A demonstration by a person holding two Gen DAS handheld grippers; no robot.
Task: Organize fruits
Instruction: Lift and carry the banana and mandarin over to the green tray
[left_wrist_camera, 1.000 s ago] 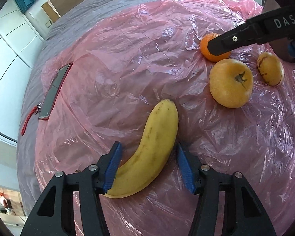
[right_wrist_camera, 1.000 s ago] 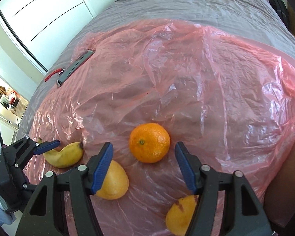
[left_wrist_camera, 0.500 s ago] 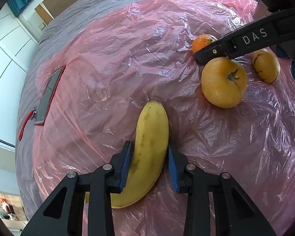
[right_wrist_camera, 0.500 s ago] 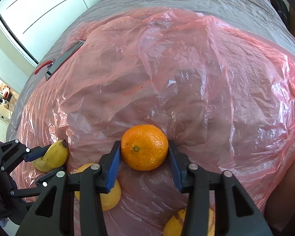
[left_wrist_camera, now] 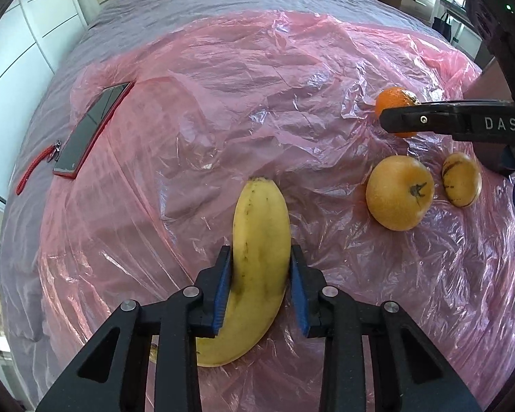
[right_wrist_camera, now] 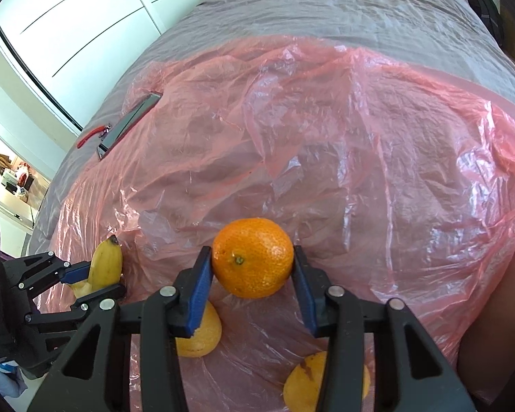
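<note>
Right, L wrist view first: the left gripper point(left_wrist_camera: 261, 283) is clamping the banana point(left_wrist_camera: 257, 257) across its mid-body, blue pads pressing on both flanks, w/ the jaws just having been closing onto it. Banana's long axis is running straight out along the fingers, blunt tip pointing away over the pink plastic sheet point(left_wrist_camera: 257, 103), stem end curling back under the gripper. Off to the right the yellow round fruit point(left_wrist_camera: 400, 192) and the small speckled fruit point(left_wrist_camera: 461, 179) are lying side by side, apart, nearer the other hand. A phone point(left_wrist_camera: 91, 128) is sitting far left, well clear.

Now R wrist view: the right gripper point(right_wrist_camera: 252, 286) is squeezing the orange point(right_wrist_camera: 252, 262) between its pads, fruit sitting right at the fingertips, stem dimple facing the camera. Both grips are looking firm; my guess is that each hand is abt to carry its fruit, so the banana's overhang fwd is what needs watching.
</note>
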